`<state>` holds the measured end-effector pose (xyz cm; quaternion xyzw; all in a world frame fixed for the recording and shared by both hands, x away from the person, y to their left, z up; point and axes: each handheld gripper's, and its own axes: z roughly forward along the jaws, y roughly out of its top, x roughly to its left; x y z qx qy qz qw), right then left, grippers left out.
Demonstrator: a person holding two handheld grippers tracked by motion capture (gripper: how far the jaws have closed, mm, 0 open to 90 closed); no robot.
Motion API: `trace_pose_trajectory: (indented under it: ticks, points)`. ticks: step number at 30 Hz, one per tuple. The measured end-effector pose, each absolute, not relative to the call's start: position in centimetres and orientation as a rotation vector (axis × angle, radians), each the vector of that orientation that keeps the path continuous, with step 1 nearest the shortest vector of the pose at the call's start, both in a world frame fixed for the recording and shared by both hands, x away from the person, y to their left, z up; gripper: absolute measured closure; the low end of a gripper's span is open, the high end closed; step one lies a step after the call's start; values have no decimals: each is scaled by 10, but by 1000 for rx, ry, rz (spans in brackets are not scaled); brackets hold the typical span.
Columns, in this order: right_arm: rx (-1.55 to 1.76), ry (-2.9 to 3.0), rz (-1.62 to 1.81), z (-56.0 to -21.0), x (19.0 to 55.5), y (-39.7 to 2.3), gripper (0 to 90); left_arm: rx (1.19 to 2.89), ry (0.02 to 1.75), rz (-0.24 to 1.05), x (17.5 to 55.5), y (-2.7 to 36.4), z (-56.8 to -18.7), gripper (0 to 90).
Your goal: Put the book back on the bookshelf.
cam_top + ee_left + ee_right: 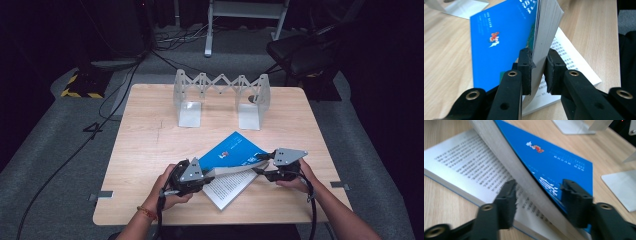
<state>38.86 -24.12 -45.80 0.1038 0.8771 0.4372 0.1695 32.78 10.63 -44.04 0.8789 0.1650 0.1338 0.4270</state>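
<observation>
Your left gripper pinches lifted page block of blue-covered book, table at 6 o'clock; your right gripper spread around same block, pads not pressing.

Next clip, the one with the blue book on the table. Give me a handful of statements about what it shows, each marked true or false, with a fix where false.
1. The book lies open, its blue cover and a wad of pages lifted off the printed pages below. True.
2. The left gripper is shut on the lifted wad of pages. True.
3. The right gripper is pressed shut on the wad. False: the wad passes between its jaws, but gaps show on both sides.
4. The book stands upright in the metal book rack. False: the rack stands apart at the far side of the wooden table, holding nothing.
5. The cover is red. False: it is blue.
</observation>
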Motion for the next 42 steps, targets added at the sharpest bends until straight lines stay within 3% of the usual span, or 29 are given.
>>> trace_pose_trajectory:
  ticks: [6, 8, 10, 11, 17, 20, 22, 27, 28, 32, 34, 42]
  points:
    - [208, 2467, 1196, -455, 381, -233, 646, 2185, 481, 328, 329, 112, -439, 704]
    - [200, 2466, 1178, -455, 379, -231, 655, 2192, 494, 349, 327, 110, -439, 549]
    - [194, 2462, 1158, -453, 377, -229, 660, 2223, 457, 362, 319, 103, -436, 551]
    - [200, 2463, 1143, -452, 376, -226, 663, 2227, 448, 382, 315, 99, -433, 490]
    - [225, 2456, 1107, -447, 367, -217, 677, 2241, 497, 447, 305, 75, -433, 396]
    - [235, 2463, 1088, -447, 363, -212, 683, 2237, 534, 490, 307, 72, -438, 451]
    - [231, 2465, 1083, -446, 362, -210, 683, 2236, 552, 516, 308, 73, -439, 625]
    - [237, 2482, 1104, -446, 361, -206, 661, 2273, 474, 505, 316, 86, -441, 706]
    - [235, 2489, 1159, -446, 362, -207, 673, 2273, 468, 471, 320, 91, -443, 710]
    - [207, 2494, 1179, -453, 378, -218, 546, 2263, 450, 466, 325, 102, -444, 722]
    - [205, 2503, 1171, -459, 385, -224, 538, 2270, 444, 458, 326, 104, -444, 722]
    - [98, 2472, 1133, -461, 389, -223, 663, 2269, 439, 412, 335, 115, -441, 716]
